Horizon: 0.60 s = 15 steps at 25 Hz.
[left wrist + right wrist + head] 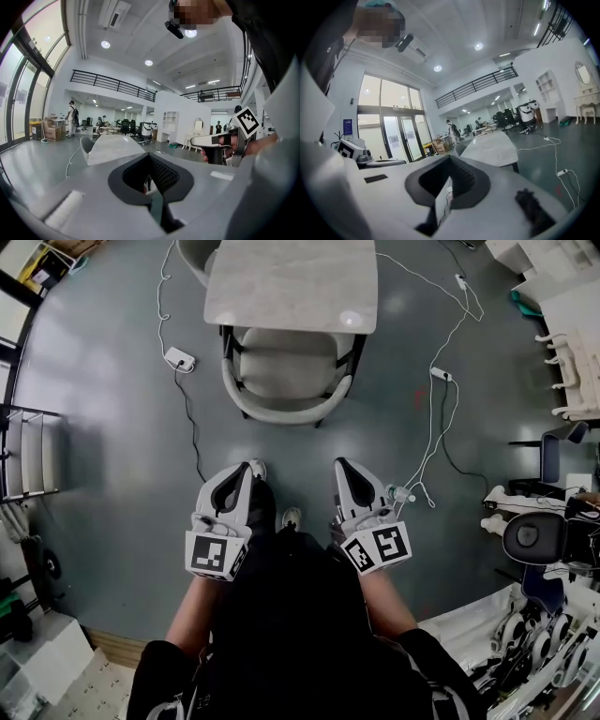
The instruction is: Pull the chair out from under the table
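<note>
Under table [291, 282] edge, chair [286, 381]; open floor [291, 442] behind it.

Chair [286, 381] partly under table [292, 282] (power strip [178, 358] lies left).

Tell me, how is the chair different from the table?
The table has a flat, straight-edged top; the chair has a curved back. The table stands over the chair's front, while the chair sits partly tucked beneath it. Both are pale-coloured and stand on the grey floor.
</note>
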Tool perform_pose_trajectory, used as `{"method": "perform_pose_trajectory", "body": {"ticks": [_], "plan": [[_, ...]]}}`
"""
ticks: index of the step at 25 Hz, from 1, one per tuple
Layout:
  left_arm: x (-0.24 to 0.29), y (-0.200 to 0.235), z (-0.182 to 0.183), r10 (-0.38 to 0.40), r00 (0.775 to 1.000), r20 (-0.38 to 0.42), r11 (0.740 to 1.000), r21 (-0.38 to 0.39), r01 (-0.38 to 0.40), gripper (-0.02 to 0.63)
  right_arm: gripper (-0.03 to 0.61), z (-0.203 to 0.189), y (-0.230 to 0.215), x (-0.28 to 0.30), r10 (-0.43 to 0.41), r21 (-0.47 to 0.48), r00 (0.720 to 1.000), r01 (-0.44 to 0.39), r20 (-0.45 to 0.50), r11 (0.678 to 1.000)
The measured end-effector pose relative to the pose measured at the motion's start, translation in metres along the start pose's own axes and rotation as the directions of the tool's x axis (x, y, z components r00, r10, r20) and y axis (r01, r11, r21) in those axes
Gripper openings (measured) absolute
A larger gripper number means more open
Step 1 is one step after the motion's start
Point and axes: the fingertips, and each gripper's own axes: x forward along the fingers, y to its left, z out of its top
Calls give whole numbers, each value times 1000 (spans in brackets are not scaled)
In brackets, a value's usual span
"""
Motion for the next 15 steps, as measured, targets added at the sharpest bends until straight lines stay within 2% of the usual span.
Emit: {"method": "perform_pose_trajectory", "body": {"ticks": [8, 15], "plan": [[38, 29, -19, -41, 996, -85, 999, -7, 41, 8, 16, -17, -13, 43, -27, 1, 998, 27, -60, 1000], [67, 53, -50, -98, 983, -157, 992, 58, 109, 8, 17, -38, -23, 78, -36, -6, 992, 36, -121, 999]]}}
